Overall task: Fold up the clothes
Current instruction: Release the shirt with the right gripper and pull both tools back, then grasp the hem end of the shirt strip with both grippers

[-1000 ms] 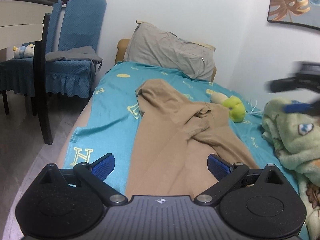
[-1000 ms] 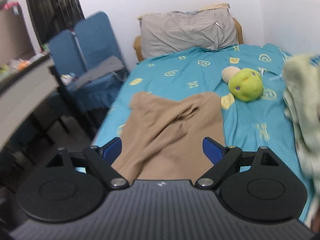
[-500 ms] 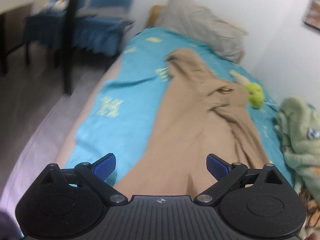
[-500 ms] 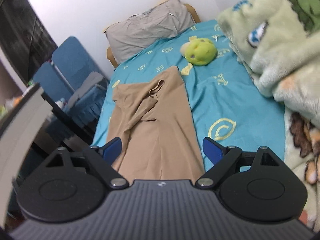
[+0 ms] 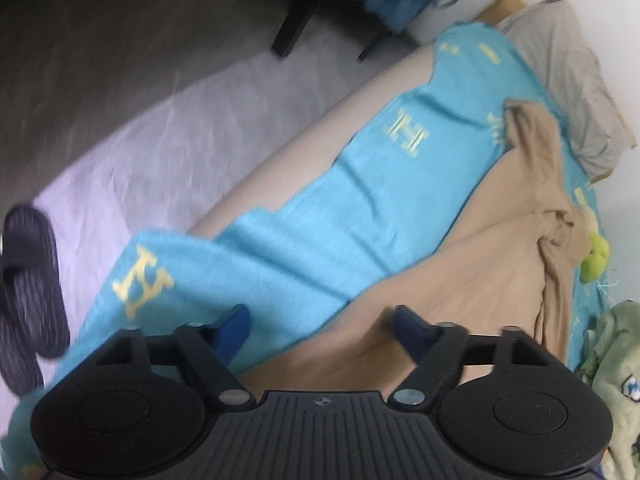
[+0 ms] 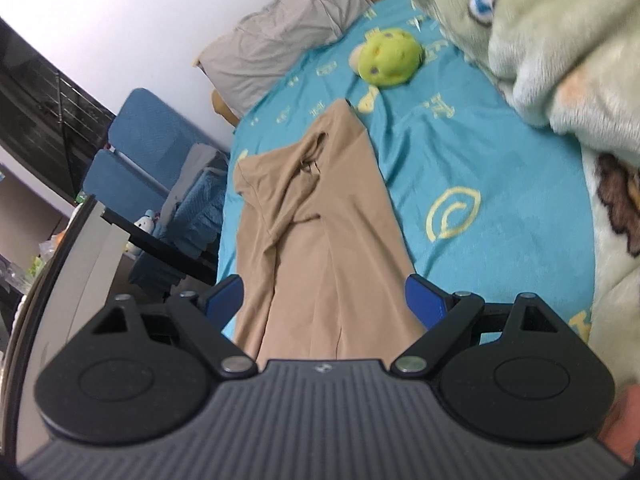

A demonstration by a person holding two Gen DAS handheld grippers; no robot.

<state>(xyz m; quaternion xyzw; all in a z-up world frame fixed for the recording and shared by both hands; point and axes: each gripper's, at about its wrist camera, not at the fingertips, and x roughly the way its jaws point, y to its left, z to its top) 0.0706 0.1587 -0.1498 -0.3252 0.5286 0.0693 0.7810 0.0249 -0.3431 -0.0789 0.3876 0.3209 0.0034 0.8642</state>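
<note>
Tan trousers [image 6: 320, 240] lie lengthwise on the turquoise bed sheet [image 6: 480, 168], waist end crumpled toward the pillow. They also show in the left wrist view [image 5: 500, 248]. My left gripper [image 5: 320, 322] is open and empty, over the near left edge of the trousers where they meet the sheet [image 5: 360, 200]. My right gripper [image 6: 324, 296] is open and empty, just above the near end of the trousers, its blue pads either side of the cloth.
A green plush toy [image 6: 390, 58] and a grey pillow [image 6: 280, 36] lie at the bed's far end. A fluffy green blanket [image 6: 560, 40] is piled on the right. Blue chairs [image 6: 152, 148] and a table stand left. Slippers [image 5: 28, 292] lie on the floor.
Both grippers have dropped lower and closer to the near end of the trousers. The left view has swung left and tilted toward the bed edge and floor. Both stay open.
</note>
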